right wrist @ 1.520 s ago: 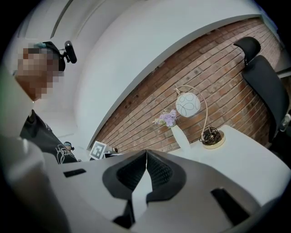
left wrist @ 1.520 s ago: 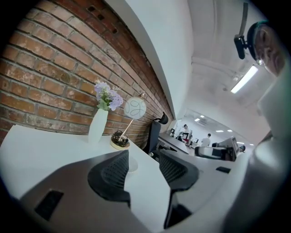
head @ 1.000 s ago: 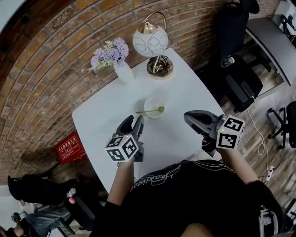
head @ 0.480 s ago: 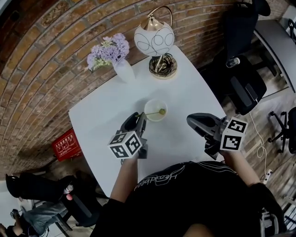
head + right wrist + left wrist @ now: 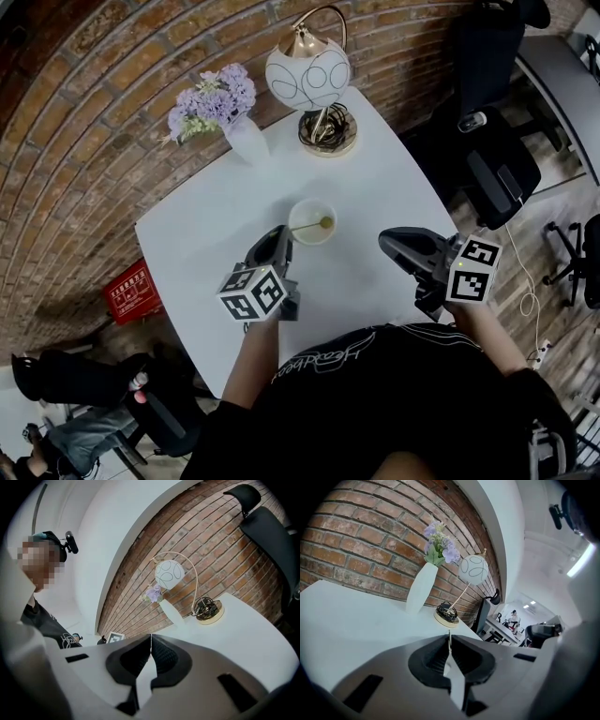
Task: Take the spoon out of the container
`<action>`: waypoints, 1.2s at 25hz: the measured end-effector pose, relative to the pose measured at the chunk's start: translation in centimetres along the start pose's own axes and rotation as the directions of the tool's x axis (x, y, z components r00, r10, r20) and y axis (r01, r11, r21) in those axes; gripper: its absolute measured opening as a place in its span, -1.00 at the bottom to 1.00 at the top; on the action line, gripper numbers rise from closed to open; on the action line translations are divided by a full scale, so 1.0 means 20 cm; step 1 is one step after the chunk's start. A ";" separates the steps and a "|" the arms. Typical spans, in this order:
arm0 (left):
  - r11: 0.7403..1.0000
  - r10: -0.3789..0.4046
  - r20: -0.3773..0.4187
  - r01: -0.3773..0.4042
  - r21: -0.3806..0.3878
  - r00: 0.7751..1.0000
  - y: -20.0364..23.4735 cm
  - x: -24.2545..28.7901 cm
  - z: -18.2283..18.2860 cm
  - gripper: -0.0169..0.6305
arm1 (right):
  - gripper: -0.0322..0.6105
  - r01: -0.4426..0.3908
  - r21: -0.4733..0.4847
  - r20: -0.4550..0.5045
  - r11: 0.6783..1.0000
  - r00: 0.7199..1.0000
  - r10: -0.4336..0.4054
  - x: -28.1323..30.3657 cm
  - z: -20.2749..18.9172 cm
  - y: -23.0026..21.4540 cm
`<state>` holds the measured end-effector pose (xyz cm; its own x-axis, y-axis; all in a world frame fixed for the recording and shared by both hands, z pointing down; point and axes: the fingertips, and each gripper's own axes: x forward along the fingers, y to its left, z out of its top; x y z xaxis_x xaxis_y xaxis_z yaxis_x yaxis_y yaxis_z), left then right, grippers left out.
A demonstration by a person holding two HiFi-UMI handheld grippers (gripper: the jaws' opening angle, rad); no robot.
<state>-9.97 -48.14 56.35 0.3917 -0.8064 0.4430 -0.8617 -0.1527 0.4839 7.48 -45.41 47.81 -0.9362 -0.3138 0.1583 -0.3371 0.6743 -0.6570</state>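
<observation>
A small pale bowl [image 5: 305, 210] stands mid-table on the white table [image 5: 197, 244], with a yellow-green spoon [image 5: 319, 224] lying across it, handle pointing left. My left gripper [image 5: 282, 236] reaches the handle's end from the near left. Its jaws are closing and look pinched on the handle tip. In the left gripper view the left gripper [image 5: 449, 640] shows its jaws together, and bowl and spoon are hidden behind them. My right gripper [image 5: 383, 240] hovers shut and empty at the bowl's right, off the table's near right edge; in its own view the right gripper [image 5: 150, 641] shows only a thin seam.
A white vase of purple flowers [image 5: 246, 141] and a globe lamp on a gold base [image 5: 309, 80] stand at the table's far side by the brick wall. Black office chairs [image 5: 497, 169] are at the right. A red crate [image 5: 127, 292] sits on the floor at the left.
My left gripper has moved forward to the spoon's handle, and its jaws have gone from wide open to closed. The right gripper has barely moved.
</observation>
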 end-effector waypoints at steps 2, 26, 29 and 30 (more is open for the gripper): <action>1.000 -0.006 0.000 0.006 -0.012 1.000 -0.01 0.00 0.00 -0.90 | -0.91 0.002 0.004 -0.002 1.000 1.000 -0.002 0.00 -0.01 0.00; 0.997 -0.080 0.075 0.079 0.028 0.994 -0.18 -0.29 0.20 -0.92 | -0.91 0.061 -0.027 0.059 0.998 0.996 -0.060 -0.06 -0.06 0.18; 0.993 -0.115 0.098 0.112 0.032 0.989 -0.23 -0.42 0.24 -0.92 | -0.91 0.063 -0.036 0.060 0.997 0.996 -0.061 -0.05 -0.10 0.28; 0.992 -0.126 0.106 0.123 0.036 0.986 -0.24 -0.47 0.25 -0.92 | -0.91 0.064 -0.039 0.059 0.997 0.996 -0.062 -0.04 -0.12 0.31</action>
<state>-11.07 -42.68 46.05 0.4605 -0.8369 0.2959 -0.8181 -0.2708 0.5073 5.96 -39.45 45.34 -0.9059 -0.3941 0.1547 -0.4003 0.6785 -0.6159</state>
